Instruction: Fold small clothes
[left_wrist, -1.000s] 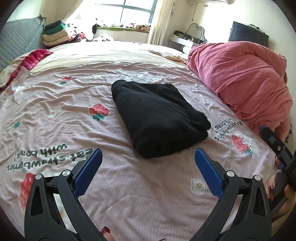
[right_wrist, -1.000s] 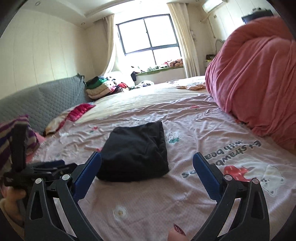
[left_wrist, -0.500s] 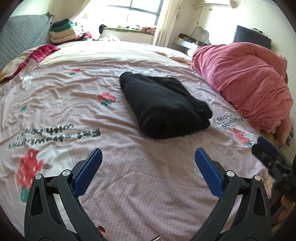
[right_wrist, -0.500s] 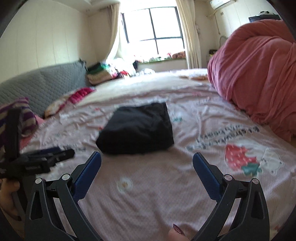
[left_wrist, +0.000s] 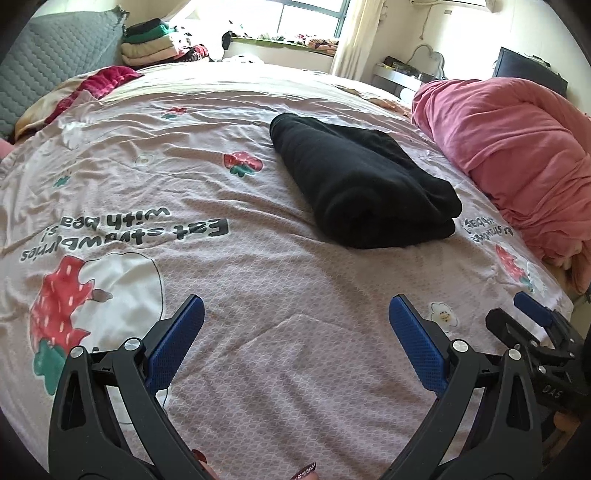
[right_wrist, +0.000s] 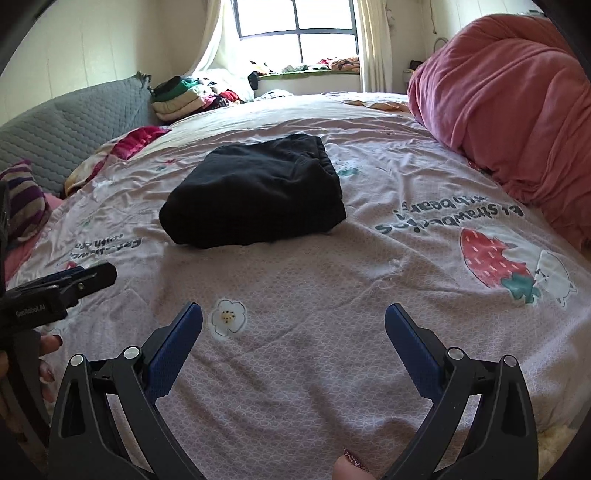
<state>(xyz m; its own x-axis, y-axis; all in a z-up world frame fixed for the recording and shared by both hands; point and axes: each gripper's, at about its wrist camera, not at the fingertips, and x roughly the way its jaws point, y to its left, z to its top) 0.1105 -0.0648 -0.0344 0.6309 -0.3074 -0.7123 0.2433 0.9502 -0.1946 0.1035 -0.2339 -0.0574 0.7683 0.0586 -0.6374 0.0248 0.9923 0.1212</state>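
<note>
Well, looks almost done here. Shows a black folded garment (left_wrist: 362, 188) in the middle of the strawberry bed sheet (left_wrist: 258, 295), doubled over into a thick, neat bundle. Has a gathered band at the far end in the right view, so maybe shorts or trousers. Touches nothing but the sheet. Lies near the pink duvet (left_wrist: 517, 166) heaped on the right, but apart from it.

Holds the left gripper (left_wrist: 295, 314) low over the sheet, well short of the garment, with both blue pads spread wide and nothing between them. Holds the right gripper (right_wrist: 293, 317) the same way: pads wide apart, nothing pinched, close to a little printed flower (right_wrist: 228, 316). Puts each gripper at the edge of the other's view, off to the side.

So, seems to leave little to do with this piece: maybe a last tidy, or a carry to a pile. Cannot tell if more small clothes wait to be folded. Shows no loose small garment close by on the sheet.

As for things to put clothes in: shows no basket, box or drawer anywhere. Shows only a stack of folded clothes (left_wrist: 151, 44) far off by the grey quilted headboard (left_wrist: 55, 62), near the window, with some jumbled things beside it. Could be the place for finished pieces, but just a guess.
</note>
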